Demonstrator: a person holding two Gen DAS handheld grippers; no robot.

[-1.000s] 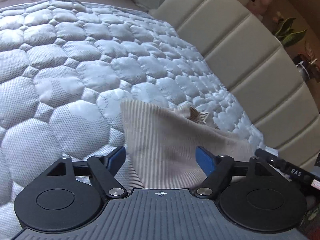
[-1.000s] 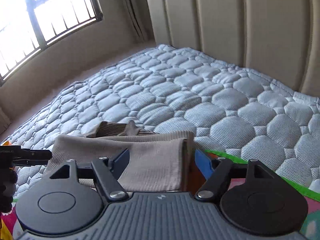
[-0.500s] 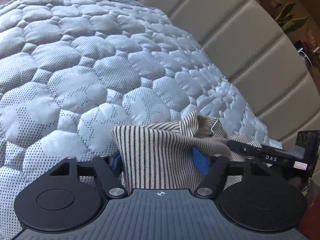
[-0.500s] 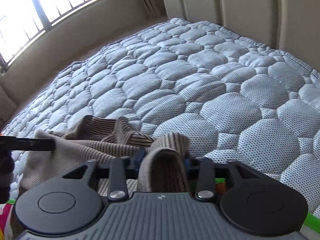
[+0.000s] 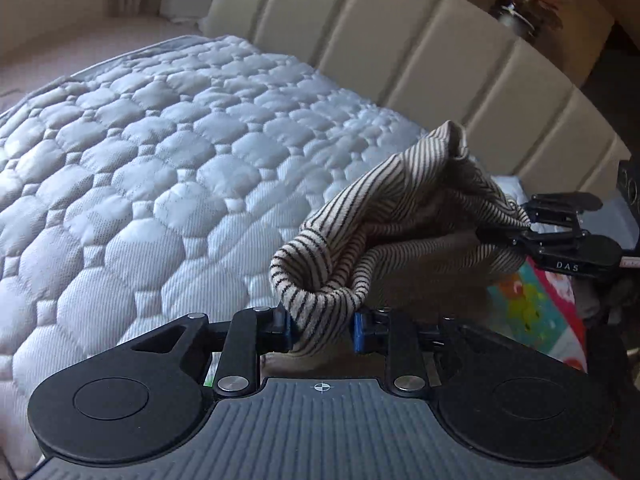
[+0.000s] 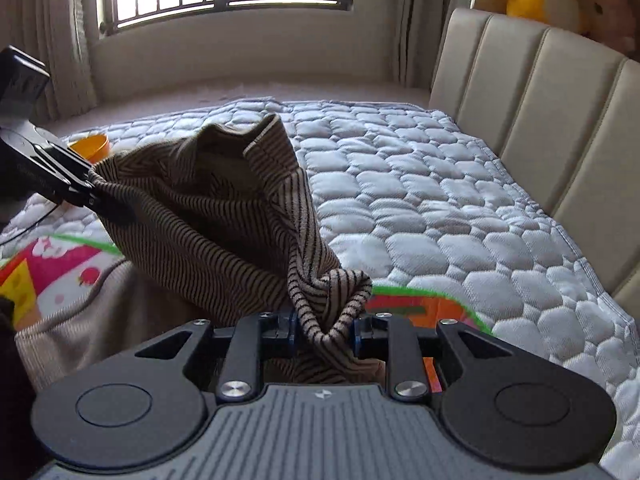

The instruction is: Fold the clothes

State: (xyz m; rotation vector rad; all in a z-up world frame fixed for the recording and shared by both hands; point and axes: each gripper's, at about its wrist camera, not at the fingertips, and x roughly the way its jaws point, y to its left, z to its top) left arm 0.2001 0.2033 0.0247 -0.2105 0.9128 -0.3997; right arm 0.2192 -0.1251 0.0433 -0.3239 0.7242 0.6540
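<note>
While both grippers pinch bunched corners of the striped knit top [image 5: 400, 216], we have it lifted off the quilted mattress [image 5: 160, 184], slung between our two hands. Our left gripper [image 5: 322, 326] has just been closing, and its blue pads now clamp a gathered roll of the fabric; our right gripper [image 6: 324, 330] has likewise been closing and squeezes a twisted bunch of the same garment. We judge this the pick-up that opens a fold: next we must draw the hands apart to pull the cloth taut, then lay it flat on the mattress or the colourful play mat [image 6: 52, 264] before folding it over. Which edge we hold, hem or shoulder, is hard to tell from these crumpled folds. On the right gripper's arm, seen from the left wrist, white letters read "DAS" [image 5: 567, 267].
</note>
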